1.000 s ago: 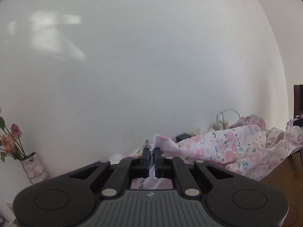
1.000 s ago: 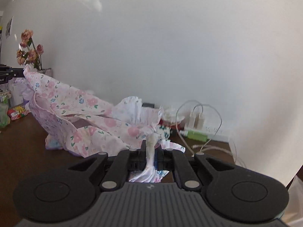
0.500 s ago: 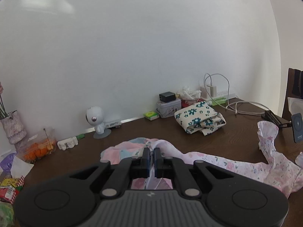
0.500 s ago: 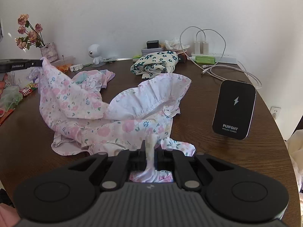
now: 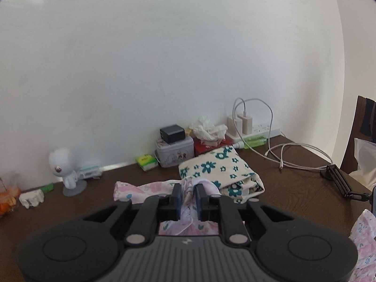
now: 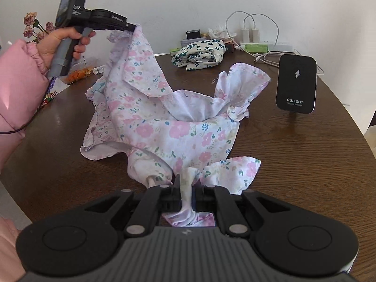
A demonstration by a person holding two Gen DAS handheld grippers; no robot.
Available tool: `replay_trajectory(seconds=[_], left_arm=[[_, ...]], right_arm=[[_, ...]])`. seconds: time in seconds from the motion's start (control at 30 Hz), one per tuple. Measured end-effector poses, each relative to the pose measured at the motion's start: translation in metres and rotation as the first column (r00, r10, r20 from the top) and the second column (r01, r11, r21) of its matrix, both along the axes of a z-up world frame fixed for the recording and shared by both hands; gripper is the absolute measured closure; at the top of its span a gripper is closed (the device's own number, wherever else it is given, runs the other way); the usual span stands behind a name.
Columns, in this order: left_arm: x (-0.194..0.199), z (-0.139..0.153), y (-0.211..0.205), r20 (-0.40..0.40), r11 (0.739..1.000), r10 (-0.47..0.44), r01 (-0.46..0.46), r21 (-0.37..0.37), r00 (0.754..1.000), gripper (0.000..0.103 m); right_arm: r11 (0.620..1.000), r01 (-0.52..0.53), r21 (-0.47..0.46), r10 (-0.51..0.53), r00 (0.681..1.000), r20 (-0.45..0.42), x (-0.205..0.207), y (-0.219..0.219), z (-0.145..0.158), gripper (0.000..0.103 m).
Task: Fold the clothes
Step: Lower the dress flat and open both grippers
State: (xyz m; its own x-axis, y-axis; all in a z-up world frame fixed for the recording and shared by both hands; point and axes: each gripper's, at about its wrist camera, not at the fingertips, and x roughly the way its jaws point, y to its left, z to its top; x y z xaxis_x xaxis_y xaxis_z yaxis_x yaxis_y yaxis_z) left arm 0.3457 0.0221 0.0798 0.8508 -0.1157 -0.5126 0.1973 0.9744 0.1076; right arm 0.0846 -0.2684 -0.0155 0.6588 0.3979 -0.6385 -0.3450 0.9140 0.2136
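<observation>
A pink floral garment [image 6: 169, 127] lies crumpled across the brown table [image 6: 305, 152], with one corner still raised at the left. That corner hangs at my left gripper [image 6: 132, 27], which a hand [image 6: 63, 40] in a pink sleeve holds up. In the left wrist view the left gripper [image 5: 188, 188] has its jaws opening, and a strand of the garment [image 5: 141, 189] sits loosely between them. Near the table's front edge my right gripper [image 6: 186, 181] is shut on a twisted bunch of the garment's hem.
A folded cloth with teal flowers [image 6: 199, 51] lies at the back of the table. A black wireless charger [image 6: 296, 83] stands at the right. Along the wall are a power strip with cables [image 5: 253, 127], a tin [image 5: 175, 151], tissues and a white figurine [image 5: 63, 166].
Both grippers came down from high up, and the garment sank onto the table. The left gripper's jaws, shut on the cloth before, now stand apart. The right stays clamped.
</observation>
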Motion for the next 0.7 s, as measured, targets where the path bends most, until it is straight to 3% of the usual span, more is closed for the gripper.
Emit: replay_trajectory(seconds=[0.1, 0.17, 0.27, 0.4, 0.57, 0.7], left_arm=[[0.003, -0.022, 0.001, -0.073, 1.0, -0.01, 0.009, -0.018, 0.997, 0.061], [-0.013, -0.021, 0.014, -0.052, 0.999, -0.027, 0.026, -0.038, 0.998, 0.047], [-0.053, -0.011, 0.042, 0.002, 0.998, -0.035, 0.035, -0.042, 0.999, 0.016], [-0.105, -0.018, 0.074, -0.041, 0.996, -0.091, 0.092, 0.018, 0.995, 0.015], [-0.142, -0.054, 0.083, -0.17, 0.988, -0.121, 0.136, 0.079, 0.978, 0.015], [-0.144, -0.072, 0.073, -0.224, 0.989, -0.107, 0.127, 0.077, 0.969, 0.023]], right_arm=[[0.999, 0.009, 0.034, -0.009, 1.0, -0.012, -0.001, -0.003, -0.001, 0.093], [0.997, 0.018, 0.076, -0.016, 1.0, -0.019, -0.001, -0.01, 0.0, 0.086], [0.993, 0.024, 0.118, -0.023, 1.0, -0.006, -0.002, -0.018, 0.006, 0.07], [0.993, 0.004, 0.12, -0.011, 0.998, 0.059, -0.001, -0.023, 0.022, 0.051], [0.995, -0.045, 0.085, 0.033, 0.99, 0.135, 0.016, -0.021, 0.052, 0.043], [0.985, -0.169, -0.021, 0.17, 0.973, 0.159, 0.059, 0.021, 0.083, 0.038]])
